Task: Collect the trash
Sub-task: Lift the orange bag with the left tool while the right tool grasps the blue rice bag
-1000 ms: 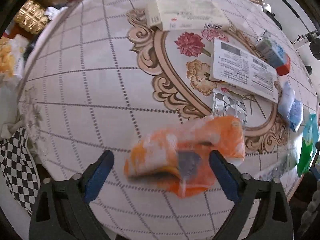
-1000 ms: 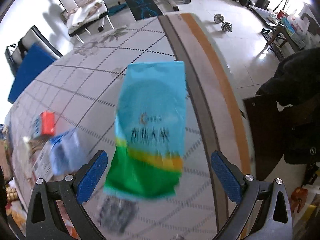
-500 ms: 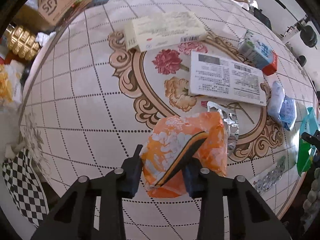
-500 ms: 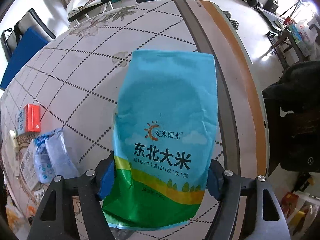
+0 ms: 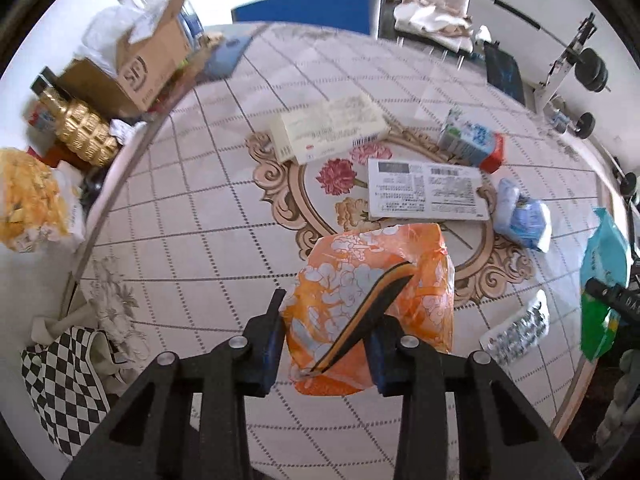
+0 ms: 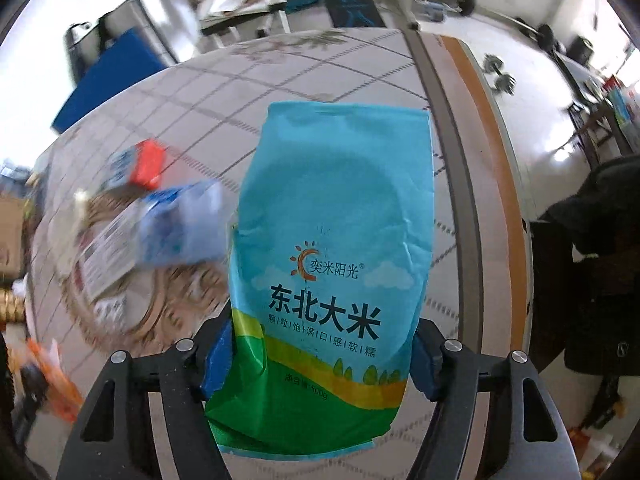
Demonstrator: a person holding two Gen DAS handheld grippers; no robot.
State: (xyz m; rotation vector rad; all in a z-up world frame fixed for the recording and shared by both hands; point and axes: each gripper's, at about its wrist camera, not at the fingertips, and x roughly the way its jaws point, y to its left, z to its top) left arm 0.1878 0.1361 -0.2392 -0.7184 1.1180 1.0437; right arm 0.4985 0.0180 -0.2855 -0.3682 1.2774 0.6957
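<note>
In the left wrist view my left gripper is shut on a crumpled orange snack bag and holds it above the patterned tablecloth. The right wrist view shows my right gripper with its jaws closing on the lower part of a blue and green rice bag; both pads press its sides and the bag hangs clear of the table. That rice bag also appears at the right edge of the left wrist view. The orange bag shows blurred at the lower left of the right wrist view.
On the table lie a cream box, a white printed box, a small milk carton, a blue-white wrapper and a blister pack. A cardboard box, a golden bottle and a checkered bag sit beyond the left table edge.
Both grippers went from wide open to closed on their bags. The orange bag and the rice bag have since risen off the table, and the right view has swung sideways.
</note>
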